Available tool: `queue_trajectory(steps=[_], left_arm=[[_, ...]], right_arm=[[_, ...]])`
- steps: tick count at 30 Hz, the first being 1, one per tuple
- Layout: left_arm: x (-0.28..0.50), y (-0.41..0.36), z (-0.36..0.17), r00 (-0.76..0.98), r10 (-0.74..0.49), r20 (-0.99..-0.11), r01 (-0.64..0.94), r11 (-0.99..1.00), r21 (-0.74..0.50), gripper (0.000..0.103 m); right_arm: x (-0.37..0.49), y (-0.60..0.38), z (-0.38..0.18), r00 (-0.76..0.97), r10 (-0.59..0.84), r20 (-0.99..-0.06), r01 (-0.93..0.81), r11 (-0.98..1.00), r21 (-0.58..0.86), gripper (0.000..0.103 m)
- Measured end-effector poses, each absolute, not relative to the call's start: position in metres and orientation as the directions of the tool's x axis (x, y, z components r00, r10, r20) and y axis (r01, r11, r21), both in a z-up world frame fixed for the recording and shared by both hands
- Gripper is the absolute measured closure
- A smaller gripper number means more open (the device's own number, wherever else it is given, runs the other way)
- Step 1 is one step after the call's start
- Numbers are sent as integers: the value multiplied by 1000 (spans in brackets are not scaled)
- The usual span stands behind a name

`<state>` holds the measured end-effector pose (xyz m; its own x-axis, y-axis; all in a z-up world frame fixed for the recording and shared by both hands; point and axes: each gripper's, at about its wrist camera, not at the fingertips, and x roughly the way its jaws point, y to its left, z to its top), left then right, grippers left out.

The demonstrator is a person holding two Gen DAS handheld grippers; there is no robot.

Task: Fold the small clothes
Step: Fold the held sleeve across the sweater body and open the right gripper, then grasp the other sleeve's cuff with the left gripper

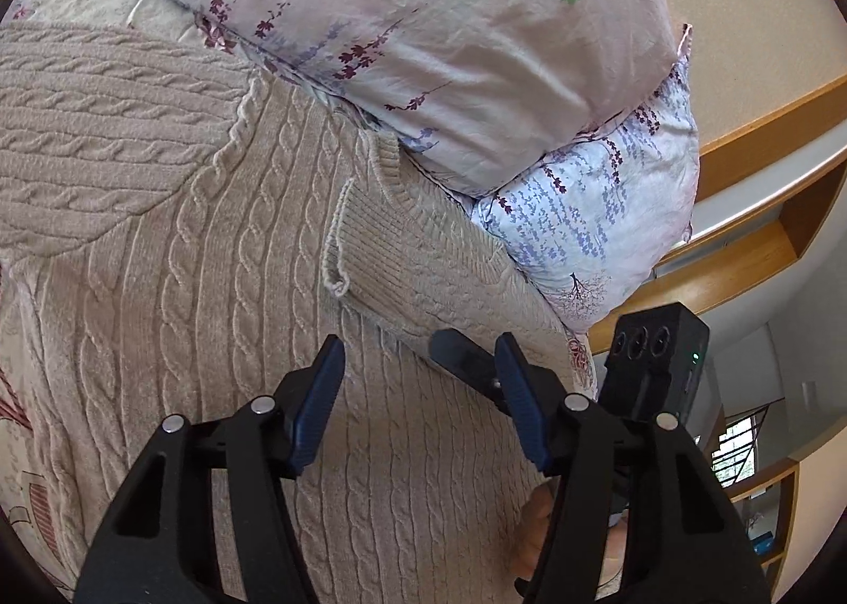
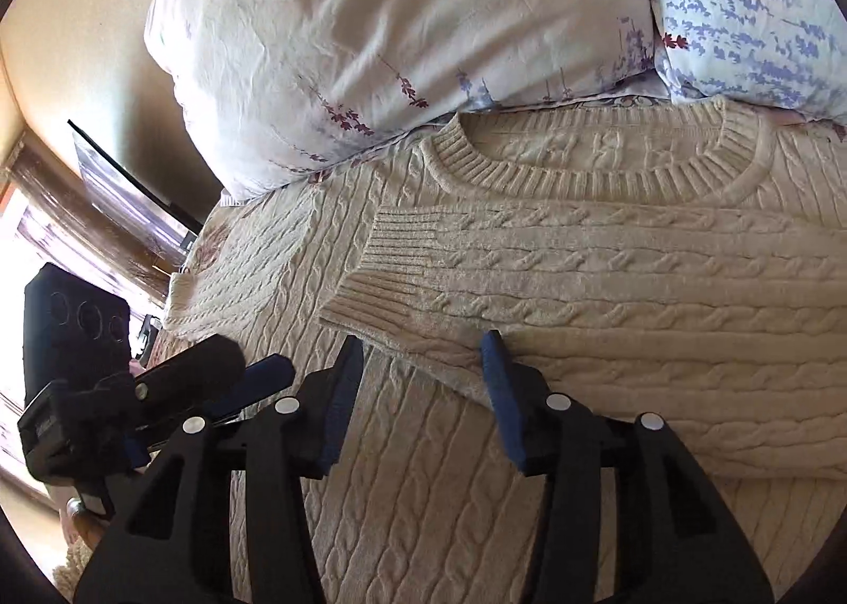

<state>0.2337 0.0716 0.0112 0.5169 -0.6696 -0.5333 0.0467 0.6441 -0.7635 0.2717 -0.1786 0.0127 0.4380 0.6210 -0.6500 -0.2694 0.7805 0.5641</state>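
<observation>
A beige cable-knit sweater (image 1: 222, 297) lies flat on the bed, its neck toward the pillows. In the right wrist view one sleeve (image 2: 556, 281) is folded across the chest below the collar (image 2: 593, 164), its ribbed cuff pointing left. My left gripper (image 1: 421, 350) is open and empty, just above the sweater near the other sleeve's cuff (image 1: 381, 254). My right gripper (image 2: 423, 344) is open and empty, its fingertips at the folded sleeve's cuff edge. The right gripper also shows in the left wrist view (image 1: 466, 360), and the left gripper in the right wrist view (image 2: 212, 366).
Two floral pillows (image 1: 423, 48) (image 1: 598, 201) lie against the sweater's top edge; they also show in the right wrist view (image 2: 402, 21). A patterned bedsheet (image 1: 21, 471) lies underneath. Wooden shelving (image 1: 741, 244) stands beyond the bed, and a dark screen (image 2: 127, 191) by the wall.
</observation>
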Motion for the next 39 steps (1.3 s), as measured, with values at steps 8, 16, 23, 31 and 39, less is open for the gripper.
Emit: queue_trajectory(steps=[8,16,23,31,39], left_arm=[[264,60,-8,476,-685,-552,-62,600,-798,68],[281,58,-24,492,-663,-565,-161,568,-807,92],[289,59,-14,535,-617,-577,-140,609,-781,103],[275,97,43,681,-528,-507,-10,686,-728,103],[271,66,6,459,-641,-615,-7,690,-724,100]], right_arm=[[213,-333,10,622,618,-481,113,537,836,44],[177,-413,-36,705,486,-517,369,371,852,58],[186,-416,-31,757,324,-567,398,459,794,91],[175,-392,11,830,278,-483,233,614,754,94],[180,-401,-4,802,274,-532,296,590,751,94]])
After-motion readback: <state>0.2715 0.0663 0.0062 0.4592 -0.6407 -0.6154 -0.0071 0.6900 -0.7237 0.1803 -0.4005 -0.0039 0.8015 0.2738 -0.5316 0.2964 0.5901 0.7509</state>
